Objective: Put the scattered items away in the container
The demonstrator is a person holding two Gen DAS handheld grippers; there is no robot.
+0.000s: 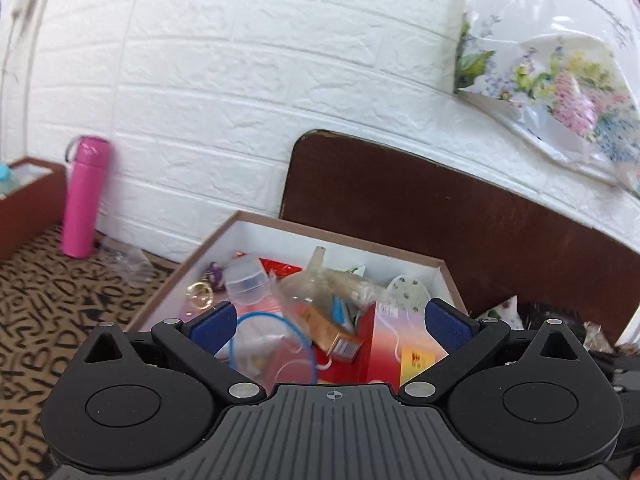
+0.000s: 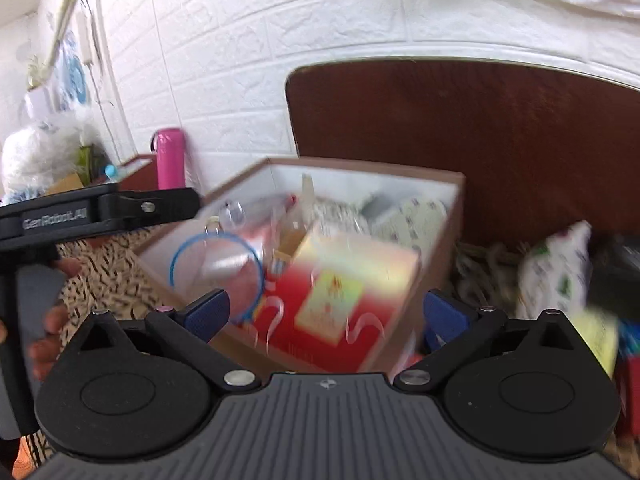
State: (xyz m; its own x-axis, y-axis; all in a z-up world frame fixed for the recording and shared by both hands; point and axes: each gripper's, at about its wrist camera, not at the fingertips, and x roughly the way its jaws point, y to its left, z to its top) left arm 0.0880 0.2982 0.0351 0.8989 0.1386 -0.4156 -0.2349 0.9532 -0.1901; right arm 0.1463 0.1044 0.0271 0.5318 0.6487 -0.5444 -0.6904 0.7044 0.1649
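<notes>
Both tongs hang spread apart with nothing between them: left tongs (image 1: 328,326), right tongs (image 2: 326,314). The brown box (image 1: 440,266) sits on the letter-print table (image 1: 48,312), stuffed with a red packet (image 2: 344,304), blue-rimmed lid (image 1: 276,340) and clutter. Pink bottle (image 1: 85,196) stands around 10 o'clock from it.
</notes>
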